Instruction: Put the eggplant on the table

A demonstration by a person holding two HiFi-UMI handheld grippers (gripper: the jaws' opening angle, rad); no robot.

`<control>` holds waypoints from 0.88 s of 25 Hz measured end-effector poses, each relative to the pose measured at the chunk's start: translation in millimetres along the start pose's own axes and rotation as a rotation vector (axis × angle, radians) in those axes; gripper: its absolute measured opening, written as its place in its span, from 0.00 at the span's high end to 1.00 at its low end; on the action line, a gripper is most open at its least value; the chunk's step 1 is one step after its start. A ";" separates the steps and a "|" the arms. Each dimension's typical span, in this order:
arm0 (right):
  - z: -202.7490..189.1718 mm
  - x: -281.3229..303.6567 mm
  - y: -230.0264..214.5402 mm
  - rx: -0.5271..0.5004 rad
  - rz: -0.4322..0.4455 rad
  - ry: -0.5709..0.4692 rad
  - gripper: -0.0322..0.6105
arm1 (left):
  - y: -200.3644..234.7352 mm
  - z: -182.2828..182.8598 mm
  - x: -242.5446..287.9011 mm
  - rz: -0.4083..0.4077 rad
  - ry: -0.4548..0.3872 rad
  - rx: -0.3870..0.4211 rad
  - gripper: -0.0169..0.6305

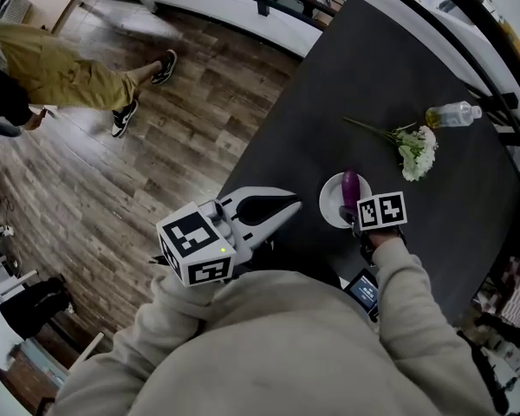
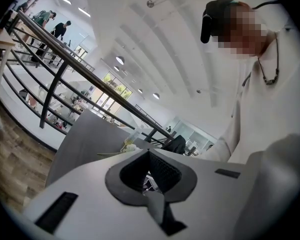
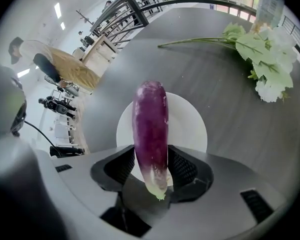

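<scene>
**Eggplant sits on plate as right gripper straddles it**

A purple eggplant (image 3: pixel 150 124) lies lengthwise across a small white plate (image 3: pixel 190 129) on a dark grey table (image 1: pixel 390 76), its pale stem end pointing back toward the right gripper (image 3: pixel 151 148). The gripper is aimed steeply down at the plate. Its jaws stand apart on either side of the eggplant's near end. Slivers of white plate show between the vegetable and each black pad, so the jaws bracket it without clamping.

The left gripper (image 1: pixel 293 208) is held off the near-left edge of the table, over the wood-plank floor (image 1: pixel 95 189), pointing roughly level. Its jaws are together at the tips and nothing is between them. The person holding both tools wears a light grey sweatshirt (image 1: pixel 269 345), which fills the bottom of the head view.

Farther across the table, well apart from the plate, lies a spray of white flowers (image 1: pixel 414 150) with green leaves and a long stem. A clear plastic bottle (image 1: pixel 455 113) lies on its side just beyond the blooms. A small dark device with a lit screen (image 1: pixel 364 291) sits near the table's near edge, just beside the right sleeve. At upper left a second person (image 1: pixel 61 72) in khaki shorts and dark sneakers is on the floor beside the table.
</scene>
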State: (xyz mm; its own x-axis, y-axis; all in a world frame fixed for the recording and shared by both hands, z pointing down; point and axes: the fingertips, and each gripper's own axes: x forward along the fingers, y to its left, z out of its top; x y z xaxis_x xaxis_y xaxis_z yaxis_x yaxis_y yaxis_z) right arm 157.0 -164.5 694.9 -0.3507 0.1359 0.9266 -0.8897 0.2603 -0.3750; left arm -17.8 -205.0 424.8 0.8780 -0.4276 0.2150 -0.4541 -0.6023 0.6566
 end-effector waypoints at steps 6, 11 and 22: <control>1.7 -5.6 2.4 0.006 0.002 -0.040 0.57 | -1.9 1.6 -3.1 0.000 0.003 0.007 0.96; 5.1 -11.2 6.2 0.028 0.040 -0.084 0.54 | -4.7 4.6 -3.8 -0.009 0.005 0.020 0.96; 8.1 -24.6 18.4 0.035 0.087 -0.145 0.53 | -13.8 13.5 -3.2 -0.037 0.028 0.067 0.96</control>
State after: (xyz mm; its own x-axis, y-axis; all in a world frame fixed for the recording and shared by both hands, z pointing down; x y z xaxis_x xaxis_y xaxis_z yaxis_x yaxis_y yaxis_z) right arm 146.9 -170.8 665.5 -0.4628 0.0161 0.8863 -0.8631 0.2201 -0.4546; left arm -16.3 -204.5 405.3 0.8978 -0.3858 0.2124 -0.4296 -0.6615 0.6146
